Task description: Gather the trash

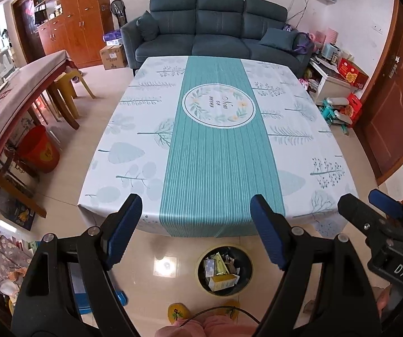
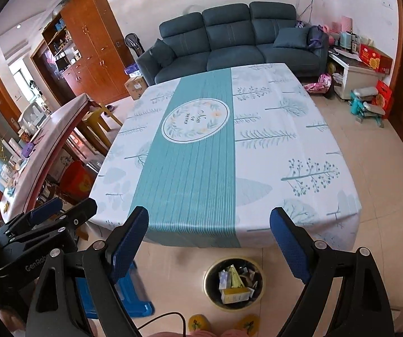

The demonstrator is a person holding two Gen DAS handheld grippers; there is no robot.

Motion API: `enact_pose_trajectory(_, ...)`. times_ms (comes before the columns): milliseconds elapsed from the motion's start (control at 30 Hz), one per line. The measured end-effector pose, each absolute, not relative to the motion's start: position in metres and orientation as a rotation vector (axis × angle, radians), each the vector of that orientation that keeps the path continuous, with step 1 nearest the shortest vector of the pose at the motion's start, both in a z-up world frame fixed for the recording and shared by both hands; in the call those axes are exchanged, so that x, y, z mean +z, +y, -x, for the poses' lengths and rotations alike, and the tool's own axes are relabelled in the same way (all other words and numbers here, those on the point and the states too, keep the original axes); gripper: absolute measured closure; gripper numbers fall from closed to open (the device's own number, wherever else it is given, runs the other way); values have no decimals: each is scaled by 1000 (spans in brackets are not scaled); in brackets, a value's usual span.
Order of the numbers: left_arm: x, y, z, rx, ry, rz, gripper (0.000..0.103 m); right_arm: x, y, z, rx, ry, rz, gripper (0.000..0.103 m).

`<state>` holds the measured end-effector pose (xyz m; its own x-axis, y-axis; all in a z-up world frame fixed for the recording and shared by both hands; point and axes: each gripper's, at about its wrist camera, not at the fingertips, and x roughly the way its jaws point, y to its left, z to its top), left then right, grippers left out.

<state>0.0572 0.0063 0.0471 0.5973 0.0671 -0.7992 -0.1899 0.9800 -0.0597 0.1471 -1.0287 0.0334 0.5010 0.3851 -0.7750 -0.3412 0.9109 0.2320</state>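
With both the left gripper [image 1: 196, 224] and right gripper [image 2: 210, 238] spread and empty, the heaped bin [image 1: 224, 272] at bottom centre could spill if nudged.

Below my fingers a round trash bin [image 1: 224, 270] [image 2: 234, 283] is standing upright on the tiled floor, just beside the near edge of the table. It is dark inside with a pale yellowish rim, and it is holding trash: a yellow-and-white carton [image 1: 222, 281] [image 2: 235, 294], a small lilac box [image 1: 209, 267] [image 2: 223, 278], crumpled wrappers.
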Motion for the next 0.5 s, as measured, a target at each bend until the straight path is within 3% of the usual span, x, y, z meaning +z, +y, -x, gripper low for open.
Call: enact_pose_trajectory(500, 47, 7, -74, 146, 913, 125, 26, 31, -1023, -158, 435, 944, -47, 14)
